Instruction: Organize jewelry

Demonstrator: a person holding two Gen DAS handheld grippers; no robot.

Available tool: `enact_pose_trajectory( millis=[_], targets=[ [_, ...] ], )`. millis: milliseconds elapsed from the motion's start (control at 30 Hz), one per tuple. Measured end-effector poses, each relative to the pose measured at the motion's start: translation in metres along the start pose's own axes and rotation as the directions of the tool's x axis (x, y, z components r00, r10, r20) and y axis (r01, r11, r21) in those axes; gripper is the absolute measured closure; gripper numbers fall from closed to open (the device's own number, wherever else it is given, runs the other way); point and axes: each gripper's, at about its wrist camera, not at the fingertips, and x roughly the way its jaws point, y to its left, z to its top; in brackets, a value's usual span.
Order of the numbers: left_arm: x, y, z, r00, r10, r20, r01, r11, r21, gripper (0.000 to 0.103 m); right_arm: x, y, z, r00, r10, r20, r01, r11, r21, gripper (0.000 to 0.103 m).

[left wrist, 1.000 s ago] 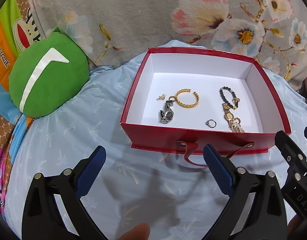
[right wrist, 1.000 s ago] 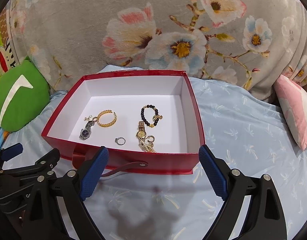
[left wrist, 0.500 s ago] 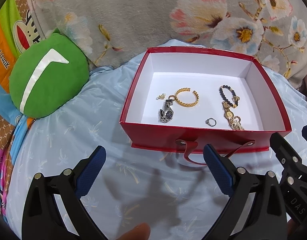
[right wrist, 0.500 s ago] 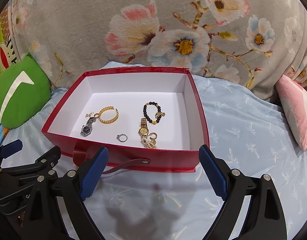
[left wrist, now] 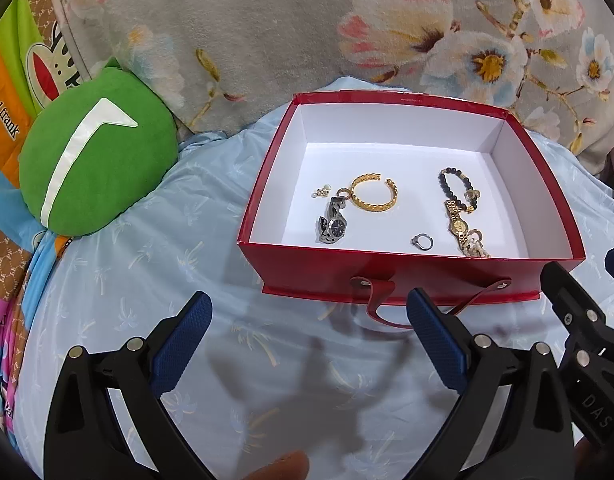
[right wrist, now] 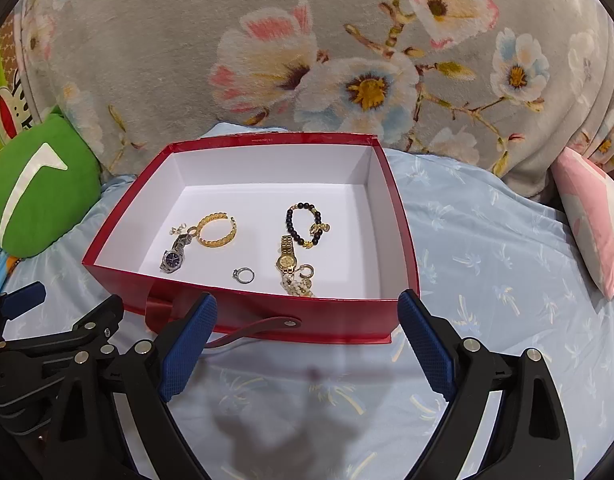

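Both the left gripper (left wrist: 309, 336) and the right gripper (right wrist: 307, 340) hover with fingers spread wide and empty above the blue sheet (right wrist: 487, 264), just short of the red box (right wrist: 267, 312) holding the jewelry (right wrist: 285, 260).

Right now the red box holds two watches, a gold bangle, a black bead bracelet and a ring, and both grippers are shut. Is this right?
Not quite: both the left gripper and the right gripper are open and hold nothing, as each wrist view shows. The contents of the red box are as you listed.

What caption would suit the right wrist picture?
Open right hand-held gripper facing a red box holding watches, bracelets and a ring.
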Motion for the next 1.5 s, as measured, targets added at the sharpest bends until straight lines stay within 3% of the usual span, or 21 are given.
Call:
enact_pose_trajectory(
  millis=[1500],
  targets=[
    [0.0037, 0.0000, -0.0027, 1.000, 0.014, 0.004, -0.014, 1.000, 0.000, 0.008, 0.0016, 0.0007, -0.0015, 1.000, 0.001, -0.001, -0.001, 1.000, 0.001, 0.014]
  ],
)
